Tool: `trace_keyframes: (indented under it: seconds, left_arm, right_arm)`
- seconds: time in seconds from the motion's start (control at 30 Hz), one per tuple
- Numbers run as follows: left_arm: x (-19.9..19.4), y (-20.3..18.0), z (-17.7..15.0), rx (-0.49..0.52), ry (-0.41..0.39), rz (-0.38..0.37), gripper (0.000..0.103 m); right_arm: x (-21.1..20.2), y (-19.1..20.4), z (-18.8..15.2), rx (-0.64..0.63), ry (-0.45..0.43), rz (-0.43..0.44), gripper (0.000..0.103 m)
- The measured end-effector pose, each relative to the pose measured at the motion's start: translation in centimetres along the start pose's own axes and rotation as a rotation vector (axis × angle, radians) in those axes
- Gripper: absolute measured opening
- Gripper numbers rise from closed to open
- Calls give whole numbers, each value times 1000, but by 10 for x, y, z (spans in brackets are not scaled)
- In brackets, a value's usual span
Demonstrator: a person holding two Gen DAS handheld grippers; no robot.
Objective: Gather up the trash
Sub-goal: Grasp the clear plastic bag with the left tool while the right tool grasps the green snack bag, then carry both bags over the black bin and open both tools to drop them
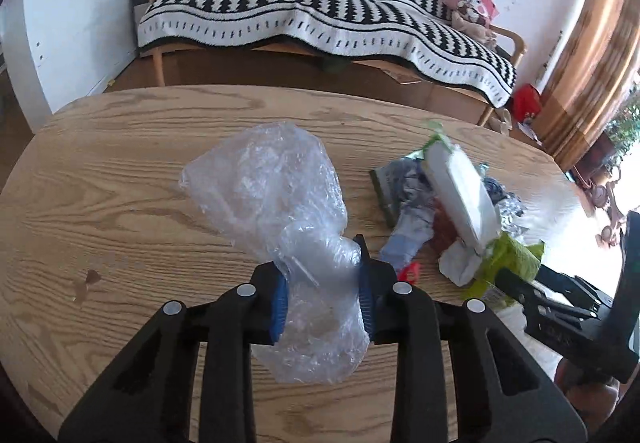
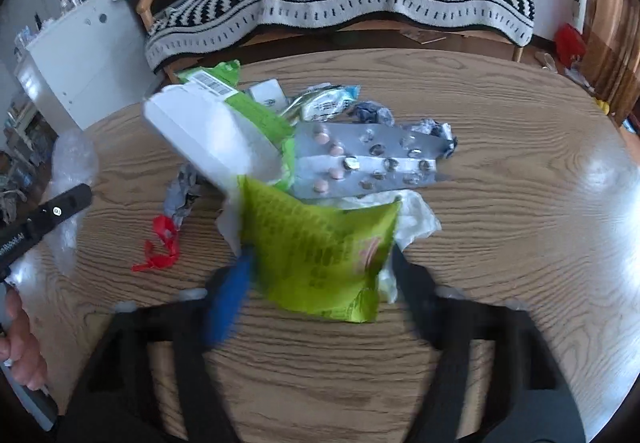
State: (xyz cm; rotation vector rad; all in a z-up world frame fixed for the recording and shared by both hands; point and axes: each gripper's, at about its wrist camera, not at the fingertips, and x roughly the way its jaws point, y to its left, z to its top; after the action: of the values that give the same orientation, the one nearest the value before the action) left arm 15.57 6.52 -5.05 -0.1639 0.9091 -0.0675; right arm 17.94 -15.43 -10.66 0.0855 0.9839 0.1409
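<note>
Worktop: oval oak-grain wooden worktop (image 1: 120, 171).
Bag: crumpled clear plastic bag (image 1: 280, 195), left of trash pile, clenched in left claw (image 1: 323, 283).
Packet: green wipes packet (image 2: 316, 247), pile's near edge, grasped by right claw (image 2: 320, 267).
Blister: silver pill blister sheet (image 2: 372, 159), behind packet.

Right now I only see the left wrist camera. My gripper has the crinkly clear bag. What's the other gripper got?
Observer: The right gripper looks clamped on a green packet, though that view is blurry.
Operator: Is anything hiding behind the big white thing?
Observer: Yes. Past the white container, silver blister packs lie on the table, with a few pink pills in them.
Operator: Anything else I can't see?
Observer: A barcode label shows at the pile's far edge.
</note>
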Motion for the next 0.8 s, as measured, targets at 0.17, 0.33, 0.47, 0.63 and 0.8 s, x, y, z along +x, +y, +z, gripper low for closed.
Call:
trace_keyframes:
  seconds: [0.17, 0.33, 0.47, 0.63, 0.8]
  left_arm:
    - [-4, -16, -1, 33, 0, -23, 28]
    - [-10, -39, -2, 60, -7, -55, 28]
    - [-14, -66, -4, 92, -11, -88, 28]
    - [-15, -120, -12, 166, -5, -137, 28]
    - [-19, -188, -27, 249, 4, -204, 28]
  right_arm:
    - [-22, -1, -4, -27, -30, 16, 51]
    - [-50, -17, -7, -8, -63, 35, 51]
    - [-76, -46, -15, 31, -89, 18, 51]
    - [-105, -91, -28, 84, -110, -25, 51]
    - [-137, -154, -51, 162, -130, -81, 51]
